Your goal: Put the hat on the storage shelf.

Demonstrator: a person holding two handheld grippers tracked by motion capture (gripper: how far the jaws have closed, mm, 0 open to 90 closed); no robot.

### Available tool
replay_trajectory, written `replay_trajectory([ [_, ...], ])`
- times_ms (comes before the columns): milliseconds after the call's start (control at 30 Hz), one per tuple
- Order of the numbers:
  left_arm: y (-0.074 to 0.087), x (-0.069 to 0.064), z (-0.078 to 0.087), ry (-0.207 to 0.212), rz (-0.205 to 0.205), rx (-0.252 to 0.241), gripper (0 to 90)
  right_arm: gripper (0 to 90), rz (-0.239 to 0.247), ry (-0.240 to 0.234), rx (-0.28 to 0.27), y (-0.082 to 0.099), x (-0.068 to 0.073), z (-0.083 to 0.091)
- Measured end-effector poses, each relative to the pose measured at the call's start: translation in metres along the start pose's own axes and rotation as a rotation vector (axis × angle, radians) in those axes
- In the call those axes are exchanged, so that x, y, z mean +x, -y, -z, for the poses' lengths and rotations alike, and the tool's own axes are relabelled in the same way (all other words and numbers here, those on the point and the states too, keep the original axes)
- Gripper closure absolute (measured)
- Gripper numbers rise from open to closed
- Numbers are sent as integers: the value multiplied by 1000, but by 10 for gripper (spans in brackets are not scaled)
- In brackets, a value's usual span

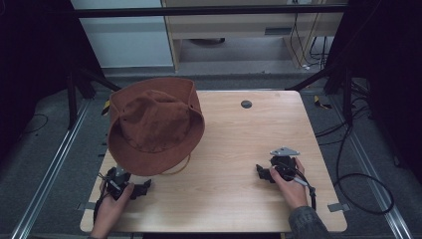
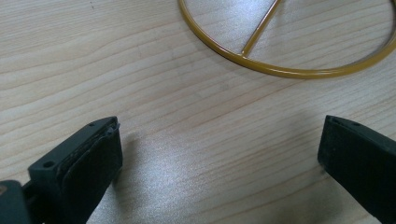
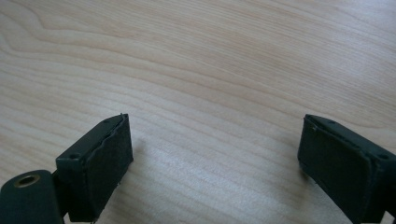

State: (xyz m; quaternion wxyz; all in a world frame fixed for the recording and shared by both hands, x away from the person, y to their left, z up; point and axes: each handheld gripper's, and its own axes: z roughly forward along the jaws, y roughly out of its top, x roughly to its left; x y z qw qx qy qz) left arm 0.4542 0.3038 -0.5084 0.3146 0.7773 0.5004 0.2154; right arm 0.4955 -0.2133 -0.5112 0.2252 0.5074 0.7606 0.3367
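Two grippers low on table (image 1: 234, 144) | left gripper (image 1: 144, 187) released near hat (image 1: 154, 124) | right gripper (image 1: 260, 172) released, empty

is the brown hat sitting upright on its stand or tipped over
Tipped. The brown hat leans toward the camera in the high view, its crown facing forward, brim raised at the back, perched on a yellow wire stand.

A small dark round grommet (image 1: 246, 104) sits in the wooden table (image 1: 239, 149) near its far edge. Black cables (image 1: 358, 174) loop across the grey floor (image 1: 45, 149) to the right.
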Motion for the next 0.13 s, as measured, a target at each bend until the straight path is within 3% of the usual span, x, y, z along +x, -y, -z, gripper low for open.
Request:
replay_trajectory([
  [133, -1, 0, -2, 2, 5, -9, 0, 103, 12, -13, 1, 1, 2, 1],
])
